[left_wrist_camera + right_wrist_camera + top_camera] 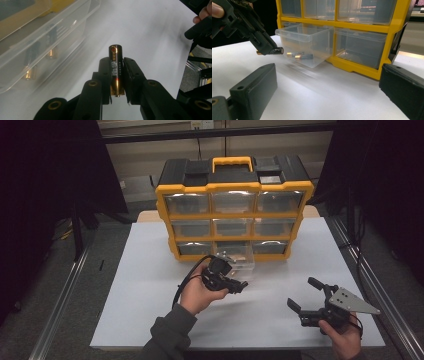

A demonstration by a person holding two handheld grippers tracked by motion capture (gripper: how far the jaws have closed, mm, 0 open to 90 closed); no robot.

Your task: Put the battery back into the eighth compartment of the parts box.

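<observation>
The left gripper point(117, 75) pinches a black-and-gold cylindrical battery point(115, 67) crosswise just outside the pulled-out clear plastic drawer point(308, 41) holding two more, seemingly so it clears the rim, while the right gripper point(314, 296) waits wide open and empty.

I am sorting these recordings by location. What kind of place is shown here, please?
Probably a workshop or lab bench set up for recording. A yellow and black plastic drawer organiser stands on a white-covered table, metal frame rails run along its sides, and dark curtains close it in.
</observation>
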